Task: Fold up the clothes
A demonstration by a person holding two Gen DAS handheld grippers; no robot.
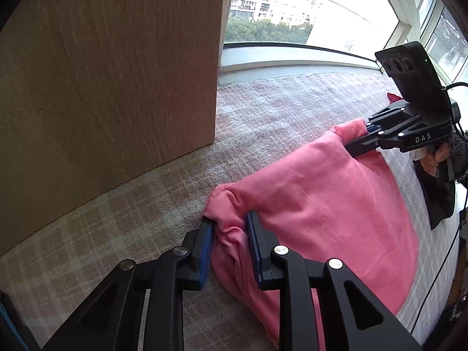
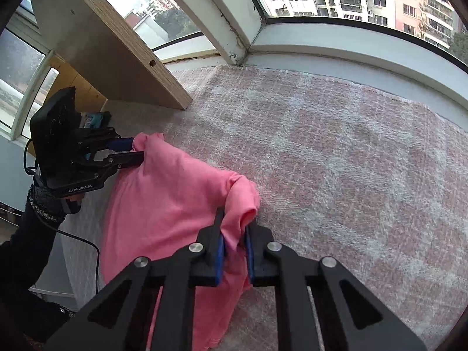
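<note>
Wooden panel: a wooden panel (image 1: 111, 82) fills the upper left of the left wrist view, standing on the checked cover (image 1: 263, 117).
Left gripper: the left gripper (image 1: 229, 245), at the bottom centre of its own view, is clamped on a bunched corner of the pink garment (image 1: 321, 199); cloth is pinched between the blue pads.
Garment: it hangs stretched between the two grippers, from centre to right of the left wrist view, its lower part draping down toward the cover.
Right gripper: the right gripper (image 2: 235, 244), at the bottom centre of its view, grips the other bunched corner the same way.
Hand pose: in the right wrist view a hand (image 2: 71, 201) in a dark sleeve holds the left gripper at the left edge, level, fingers pointing right into the cloth.
Progress: the garment is held up by one edge, spread between two corners. This fits either laying it out flat or carrying an edge over for a fold; no finished fold shows, so folding remains.
Window: panes and buildings run across the top right of both views.
</note>
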